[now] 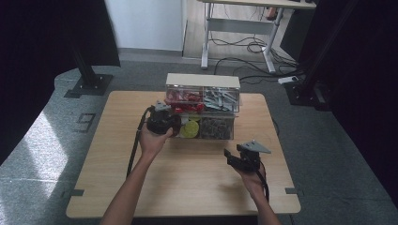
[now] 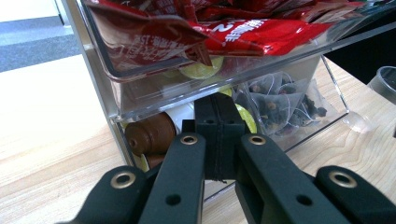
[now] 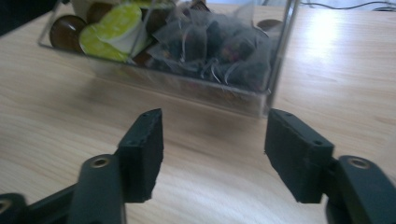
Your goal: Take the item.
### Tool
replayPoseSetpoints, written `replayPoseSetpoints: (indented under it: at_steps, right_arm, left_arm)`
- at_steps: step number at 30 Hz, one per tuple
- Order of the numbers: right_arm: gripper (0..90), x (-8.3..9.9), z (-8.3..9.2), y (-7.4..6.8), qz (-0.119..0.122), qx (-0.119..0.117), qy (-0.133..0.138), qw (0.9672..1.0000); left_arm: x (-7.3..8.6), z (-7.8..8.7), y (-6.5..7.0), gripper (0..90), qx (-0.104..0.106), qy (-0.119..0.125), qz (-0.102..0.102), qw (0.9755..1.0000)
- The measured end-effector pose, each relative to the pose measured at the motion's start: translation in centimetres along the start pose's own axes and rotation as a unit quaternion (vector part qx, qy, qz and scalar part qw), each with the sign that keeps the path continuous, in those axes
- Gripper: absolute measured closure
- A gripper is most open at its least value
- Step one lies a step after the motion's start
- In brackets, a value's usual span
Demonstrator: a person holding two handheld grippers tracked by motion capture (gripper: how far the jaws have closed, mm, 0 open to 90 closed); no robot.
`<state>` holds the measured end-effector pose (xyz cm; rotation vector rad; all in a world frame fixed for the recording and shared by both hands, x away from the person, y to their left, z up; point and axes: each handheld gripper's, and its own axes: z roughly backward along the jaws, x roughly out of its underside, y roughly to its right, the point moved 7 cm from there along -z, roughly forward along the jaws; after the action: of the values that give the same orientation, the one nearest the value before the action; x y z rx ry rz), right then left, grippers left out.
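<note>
A clear two-tier organiser (image 1: 202,80) stands at the table's far middle. Its upper tier holds red sachets (image 2: 261,32) and grey sachets (image 1: 221,98). The lower tier holds brown and yellow-green capsules (image 3: 114,28) and mesh tea bags (image 3: 219,46). My left gripper (image 1: 176,123) is at the front left of the lower tier. Its jaws are shut flat together at the clear front wall (image 2: 218,116), beside a brown capsule (image 2: 152,133). My right gripper (image 1: 228,158) hovers over bare wood in front of the tea-bag compartment, open with nothing between its jaws (image 3: 215,135).
The wooden table (image 1: 187,187) has bare surface in front of the organiser and on both sides. Behind it on the floor are a white desk frame (image 1: 205,42), loose cables (image 1: 253,47) and two black stand bases (image 1: 89,84).
</note>
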<state>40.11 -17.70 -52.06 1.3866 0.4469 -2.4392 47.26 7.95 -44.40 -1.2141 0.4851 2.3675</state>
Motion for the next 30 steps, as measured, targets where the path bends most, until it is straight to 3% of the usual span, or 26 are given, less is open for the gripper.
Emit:
replayPoseSetpoints:
  at_steps: [15, 30]
  right_arm:
    - [45.9, -2.1, -1.7, 0.4, 0.003, -0.001, 0.011, 0.9999]
    - [50.8, -2.9, -3.7, -0.4, 0.015, -0.015, 0.009, 0.9997]
  left_arm:
    - [0.0, -0.1, 0.0, 90.0, 0.001, 0.000, 0.001, 1.0000]
    - [0.0, -0.2, 0.0, 90.0, 0.003, -0.001, 0.003, 1.0000]
